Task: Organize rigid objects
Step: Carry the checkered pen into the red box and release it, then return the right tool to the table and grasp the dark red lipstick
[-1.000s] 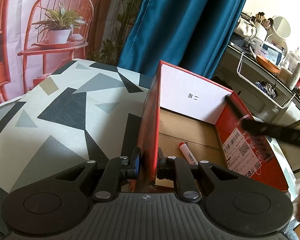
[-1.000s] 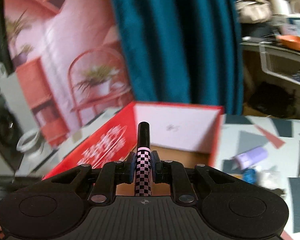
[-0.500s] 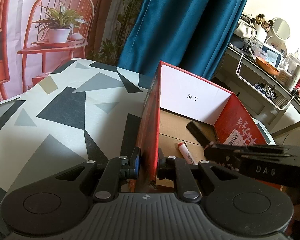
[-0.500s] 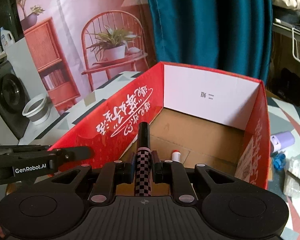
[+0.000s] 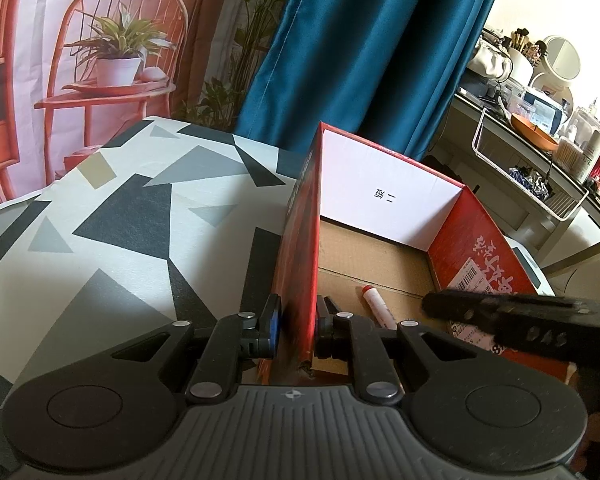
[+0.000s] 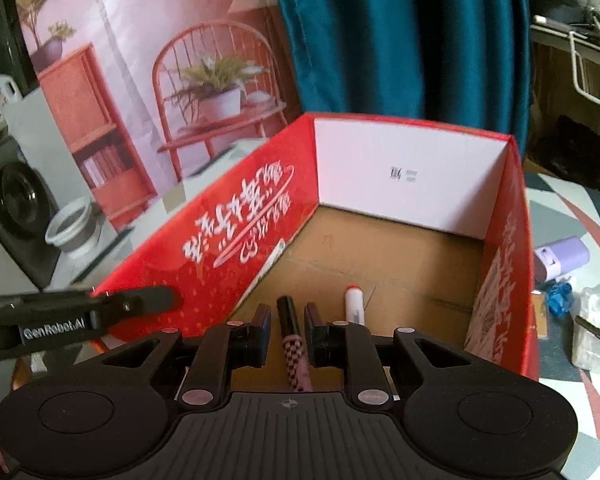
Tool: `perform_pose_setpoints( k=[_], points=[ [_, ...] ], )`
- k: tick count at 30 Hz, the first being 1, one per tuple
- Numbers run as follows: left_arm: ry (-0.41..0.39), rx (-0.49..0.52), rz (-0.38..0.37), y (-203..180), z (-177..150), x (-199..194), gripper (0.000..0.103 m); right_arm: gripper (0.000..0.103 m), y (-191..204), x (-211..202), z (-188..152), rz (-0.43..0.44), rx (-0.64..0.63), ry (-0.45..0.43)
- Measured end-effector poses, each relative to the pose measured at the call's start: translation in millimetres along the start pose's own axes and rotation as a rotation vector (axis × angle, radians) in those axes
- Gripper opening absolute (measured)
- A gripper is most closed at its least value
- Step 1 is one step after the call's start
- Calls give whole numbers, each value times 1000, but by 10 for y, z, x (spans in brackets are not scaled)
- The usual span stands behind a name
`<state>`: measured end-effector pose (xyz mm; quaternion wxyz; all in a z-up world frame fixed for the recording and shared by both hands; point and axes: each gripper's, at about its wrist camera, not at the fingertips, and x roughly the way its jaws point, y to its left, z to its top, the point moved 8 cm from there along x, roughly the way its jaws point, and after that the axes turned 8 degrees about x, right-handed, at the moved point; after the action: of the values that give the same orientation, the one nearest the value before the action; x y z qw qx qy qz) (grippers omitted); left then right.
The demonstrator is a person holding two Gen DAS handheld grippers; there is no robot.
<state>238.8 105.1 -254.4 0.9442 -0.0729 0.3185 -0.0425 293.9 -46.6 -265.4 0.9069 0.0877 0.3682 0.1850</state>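
A red cardboard box point(image 5: 480, 240) with a brown floor stands on the patterned table. My left gripper point(image 5: 298, 322) is shut on the box's left wall point(image 5: 298, 264). A white marker with a red cap point(image 5: 374, 304) lies on the box floor; it also shows in the right wrist view point(image 6: 354, 306). My right gripper point(image 6: 287, 322) is open above the box's near end. A black pen with a pink checkered grip point(image 6: 294, 344) lies loose between its fingers, touching neither pad. The right gripper shows in the left wrist view point(image 5: 520, 320).
To the right of the box on the table point(image 6: 572, 216) lie a purple cylinder point(image 6: 562, 258), a blue item point(image 6: 560, 294), a clear wrapper point(image 6: 598, 328) and a dark key point(image 6: 598, 336). A shelf with clutter point(image 5: 540, 140) stands at the far right.
My right gripper moved over the box, lowered, and opened its jaws, letting go of the checkered pen. My left gripper kept its hold on the box wall.
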Motion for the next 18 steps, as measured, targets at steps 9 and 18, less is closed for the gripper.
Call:
perform_pose_setpoints(
  k=[9, 18],
  points=[
    [3, 5, 0, 1, 7, -3, 17, 23, -207, -481, 295, -43, 15, -255],
    [1, 20, 14, -3, 6, 0, 16, 24, -815, -1017, 504, -135, 82, -498]
  ],
)
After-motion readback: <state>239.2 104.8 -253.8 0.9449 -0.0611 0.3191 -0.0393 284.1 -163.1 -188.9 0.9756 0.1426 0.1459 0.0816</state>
